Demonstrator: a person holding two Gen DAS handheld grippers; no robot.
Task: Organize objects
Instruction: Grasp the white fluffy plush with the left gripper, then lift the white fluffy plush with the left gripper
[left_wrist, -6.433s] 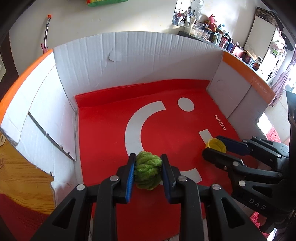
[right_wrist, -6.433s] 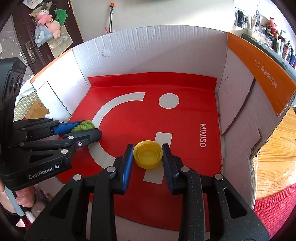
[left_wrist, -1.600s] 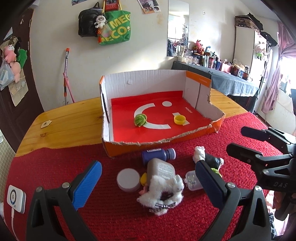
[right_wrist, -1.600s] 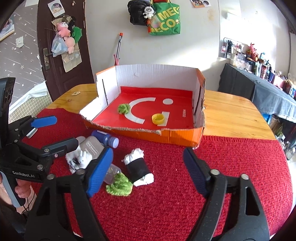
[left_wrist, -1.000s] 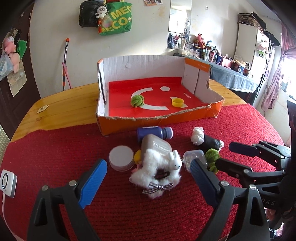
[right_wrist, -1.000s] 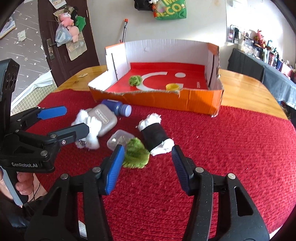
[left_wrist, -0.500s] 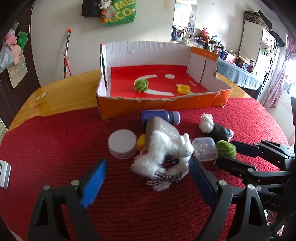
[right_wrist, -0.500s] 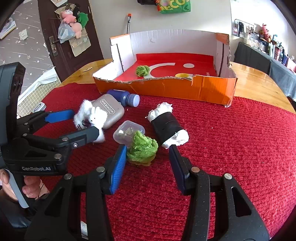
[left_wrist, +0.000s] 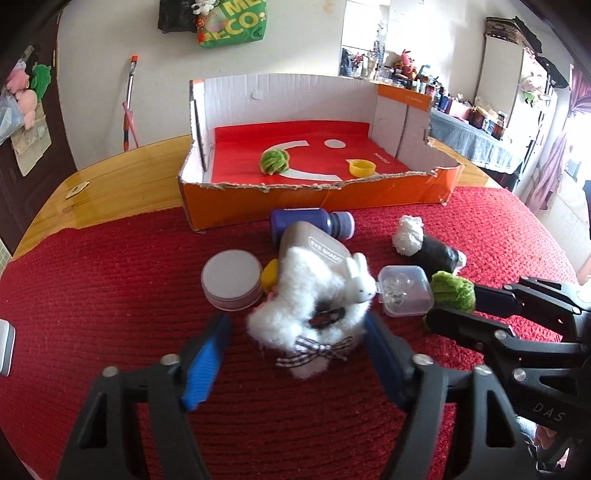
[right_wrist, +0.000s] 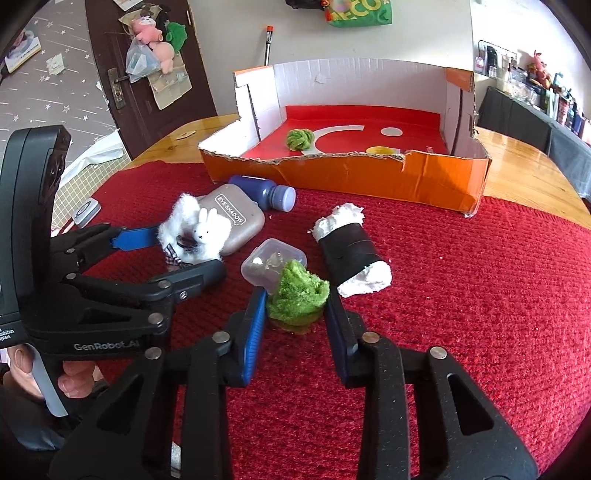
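A white fluffy bunny toy (left_wrist: 306, 325) with a checked bow lies on the red mat, leaning on a grey eye-shadow case (left_wrist: 314, 247). My left gripper (left_wrist: 295, 325) straddles the bunny and its jaws are closing. The right pad brushes the fluff, and a gap remains at the left blue pad (left_wrist: 207, 362). My right gripper (right_wrist: 295, 299) is shut on a green fuzzy puff (right_wrist: 297, 290) that rests on the mat beside a clear plastic box (right_wrist: 273, 264). The orange cardboard box (left_wrist: 314, 197) behind holds another green ball (left_wrist: 273, 160) and a yellow cap (left_wrist: 362, 168).
Around the bunny lie a purple bottle (left_wrist: 310, 221), a round white tin (left_wrist: 231, 278), a small yellow item (left_wrist: 269, 273) and a black roll with white ends (right_wrist: 351, 251). A white device (left_wrist: 5, 347) sits at the mat's left edge. Bare wooden table (right_wrist: 524, 173) flanks the box.
Both grippers have come in low over the pile. The right jaws have closed onto the green puff. The left jaws have narrowed around the white bunny.
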